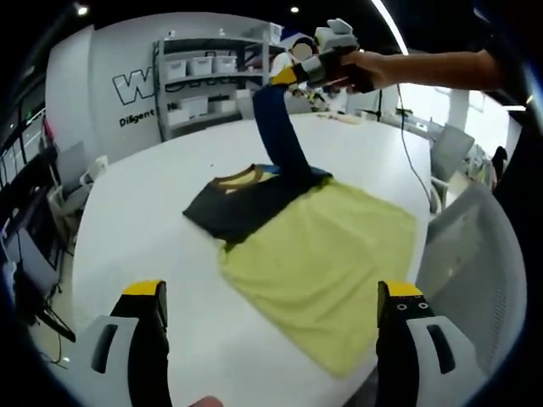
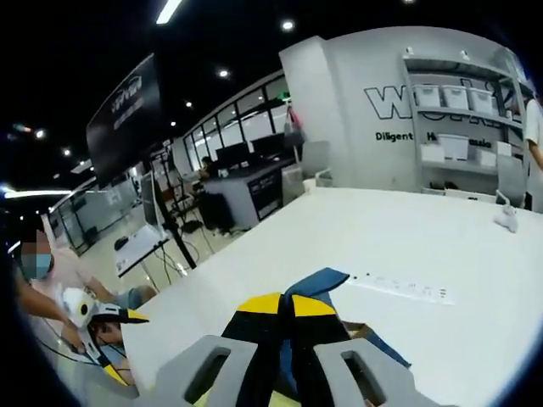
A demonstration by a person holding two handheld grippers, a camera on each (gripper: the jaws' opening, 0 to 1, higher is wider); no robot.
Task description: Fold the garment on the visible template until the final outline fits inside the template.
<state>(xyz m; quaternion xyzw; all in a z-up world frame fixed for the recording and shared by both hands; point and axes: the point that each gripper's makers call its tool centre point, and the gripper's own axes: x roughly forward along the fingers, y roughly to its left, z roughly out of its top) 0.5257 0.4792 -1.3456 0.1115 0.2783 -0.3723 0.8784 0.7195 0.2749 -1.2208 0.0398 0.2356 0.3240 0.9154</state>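
A garment lies flat on the white table (image 1: 144,203), with a yellow-green body (image 1: 327,259) and a dark navy top part (image 1: 242,203) with a tan collar. One blue sleeve (image 1: 280,131) is pulled up off the table. My right gripper (image 1: 299,75), held in a person's hand, is shut on the sleeve's end high above the garment. In the right gripper view its jaws (image 2: 286,307) are closed on the blue fabric (image 2: 316,284). My left gripper (image 1: 271,292) hovers open near the table's front edge, short of the garment's hem, with nothing between its jaws. It also appears at the lower left (image 2: 103,326).
Shelves with white bins (image 1: 204,80) stand against the back wall. Grey chairs (image 1: 471,246) line the table's right side, and a cable (image 1: 407,153) runs over the far right of the table. A white strip (image 2: 407,288) lies on the table. Desks and a seated person are beyond.
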